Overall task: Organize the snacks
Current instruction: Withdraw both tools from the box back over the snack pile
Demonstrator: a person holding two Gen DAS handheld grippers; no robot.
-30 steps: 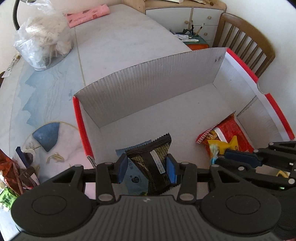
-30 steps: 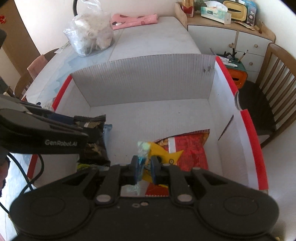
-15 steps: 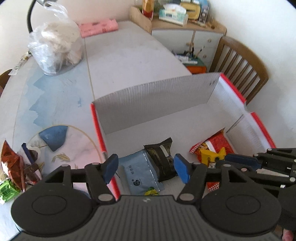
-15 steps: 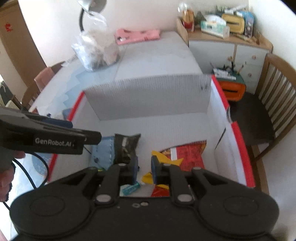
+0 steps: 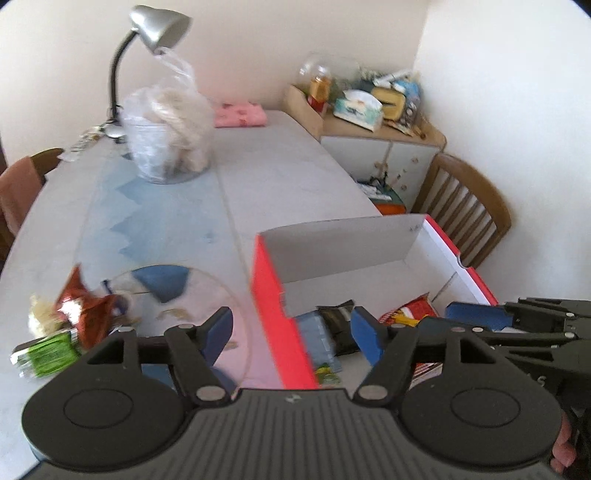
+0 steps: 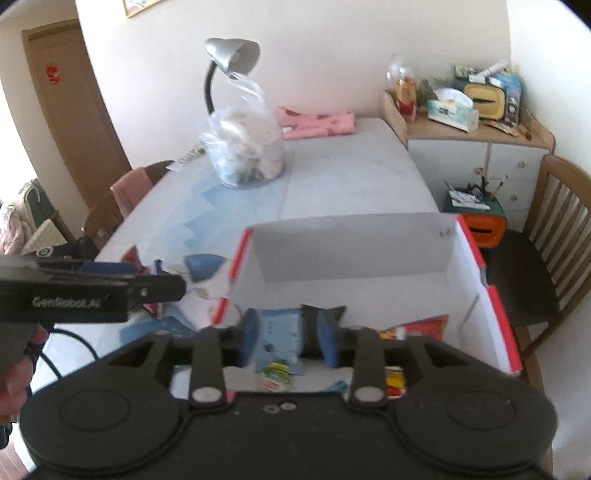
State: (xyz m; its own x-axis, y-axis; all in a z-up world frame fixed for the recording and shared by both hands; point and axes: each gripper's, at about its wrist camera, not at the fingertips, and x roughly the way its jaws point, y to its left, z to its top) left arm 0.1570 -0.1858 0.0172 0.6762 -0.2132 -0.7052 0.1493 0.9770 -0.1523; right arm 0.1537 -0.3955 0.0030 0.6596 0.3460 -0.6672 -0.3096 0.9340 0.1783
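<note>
A red-and-white cardboard box (image 5: pixel 340 247) (image 6: pixel 351 247) stands open on the table. A black snack packet (image 5: pixel 338 325) (image 6: pixel 314 312), a light blue packet (image 5: pixel 317 339) (image 6: pixel 277 332) and a red packet (image 5: pixel 410 310) (image 6: pixel 424 326) lie on its floor, with a small green-yellow sweet (image 6: pixel 275 369) at the near edge. My left gripper (image 5: pixel 291 332) (image 6: pixel 173 286) hangs over the box's left wall, its jaws opening and nothing between them. My right gripper (image 6: pixel 288 341) (image 5: pixel 443 317) is above the box's near side, its jaws also opening and holding nothing.
Loose snacks lie on the table left of the box: a red-brown packet (image 5: pixel 83 314) and a green one (image 5: pixel 48 352). Farther back stand a clear bag (image 5: pixel 170 140), a desk lamp (image 5: pixel 155 26) and a pink cloth (image 5: pixel 240 114). A wooden chair (image 6: pixel 554 240) stands beside the box's right side.
The left gripper let go of the black packet, which now lies in the box, and drew up and to the left. The right gripper released the small sweet, opened and rose.
</note>
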